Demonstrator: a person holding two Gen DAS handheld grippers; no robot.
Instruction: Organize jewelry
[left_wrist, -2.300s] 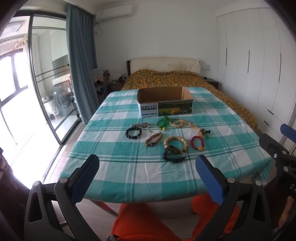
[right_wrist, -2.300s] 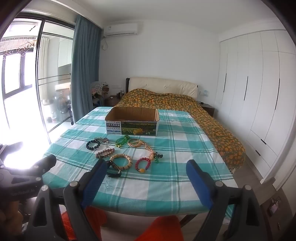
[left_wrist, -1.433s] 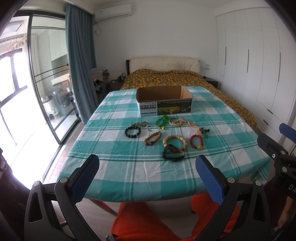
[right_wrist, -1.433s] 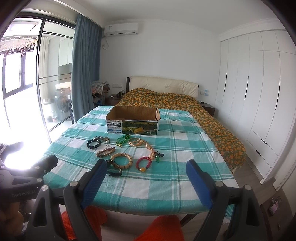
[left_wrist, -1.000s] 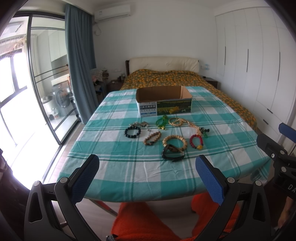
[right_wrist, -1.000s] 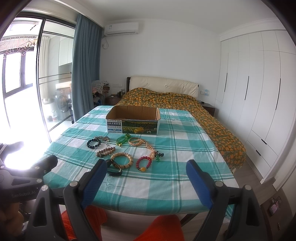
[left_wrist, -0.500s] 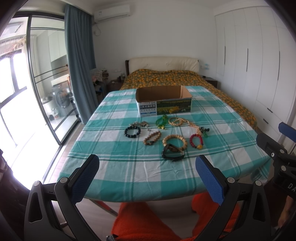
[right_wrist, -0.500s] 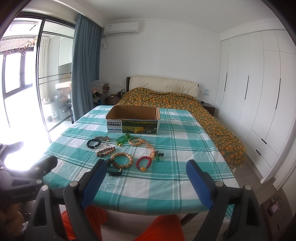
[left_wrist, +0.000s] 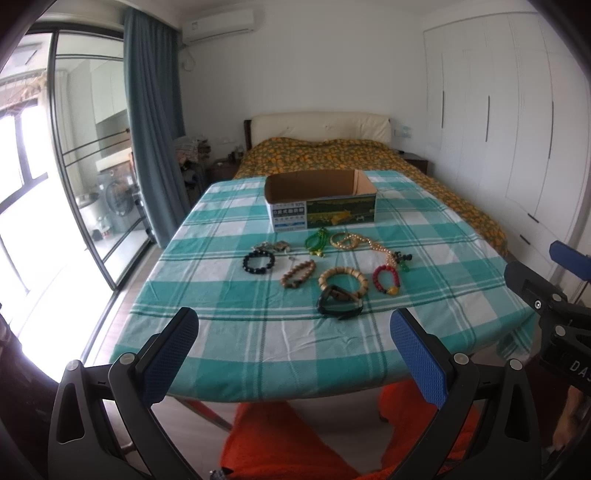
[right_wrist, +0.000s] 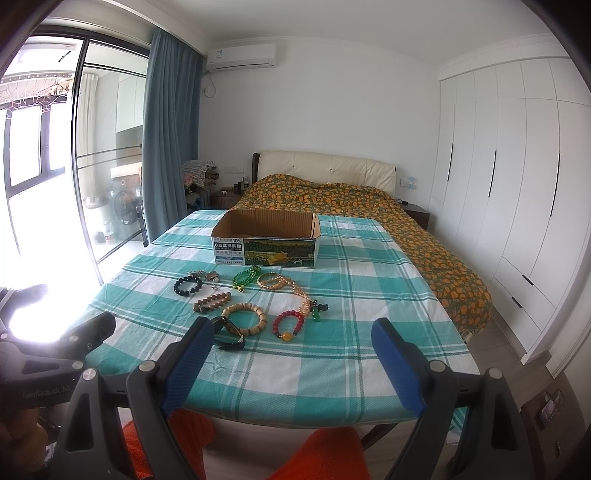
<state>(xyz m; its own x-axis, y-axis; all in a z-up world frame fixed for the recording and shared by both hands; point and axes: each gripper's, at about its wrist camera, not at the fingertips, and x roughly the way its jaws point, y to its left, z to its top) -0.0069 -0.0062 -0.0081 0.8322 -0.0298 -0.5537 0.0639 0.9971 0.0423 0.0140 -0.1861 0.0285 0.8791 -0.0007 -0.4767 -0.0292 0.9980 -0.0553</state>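
Several bracelets lie on a teal checked tablecloth (left_wrist: 229, 332): a black bead bracelet (left_wrist: 258, 261), a brown bead strand (left_wrist: 297, 278), a tan wooden bracelet (left_wrist: 343, 280), a red bead bracelet (left_wrist: 386, 279), a black wristband (left_wrist: 339, 306), green beads (left_wrist: 317, 240) and a gold necklace (left_wrist: 351, 240). An open cardboard box (left_wrist: 321, 201) stands behind them. My left gripper (left_wrist: 291, 343) is open and empty at the table's near edge. My right gripper (right_wrist: 291, 350) is open and empty, near the wristband (right_wrist: 229, 334) and the box (right_wrist: 266, 240).
A bed with an orange patterned cover (right_wrist: 369, 206) lies beyond the table. White wardrobes (right_wrist: 517, 184) line the right wall. A glass sliding door (left_wrist: 74, 184) and blue curtain (left_wrist: 155, 129) are at the left. Orange trousers (left_wrist: 295, 443) show below.
Both grippers have stayed open and nearly still; the view has shifted only slightly. The jewelry and box have not moved.
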